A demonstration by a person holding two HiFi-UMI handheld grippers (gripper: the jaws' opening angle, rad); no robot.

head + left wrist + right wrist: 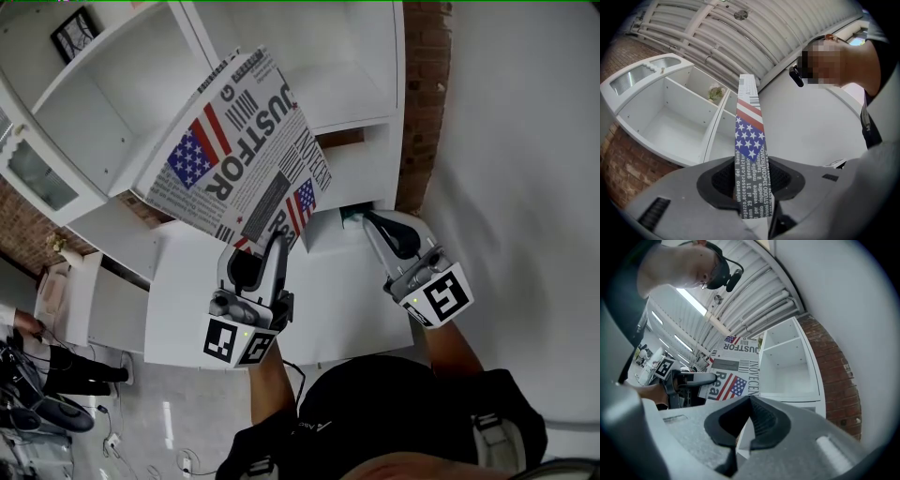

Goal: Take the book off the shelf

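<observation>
Left gripper [262, 246] clenched on lower edge of book [239, 141], flag-and-newsprint cover. Book held in air in front of white shelf [122, 103], tilted, rising toward 11 o'clock from gripper in head view. In left gripper view, book stands edge-on between pads, running to 12 o'clock. Right gripper [370, 220] at 3 o'clock of left one, jaws pressed together, nothing between. Brick wall [427, 94] at 1 o'clock.

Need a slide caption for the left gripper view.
Left gripper clamps the flag-print book edge-on, with the white shelf behind.
</observation>
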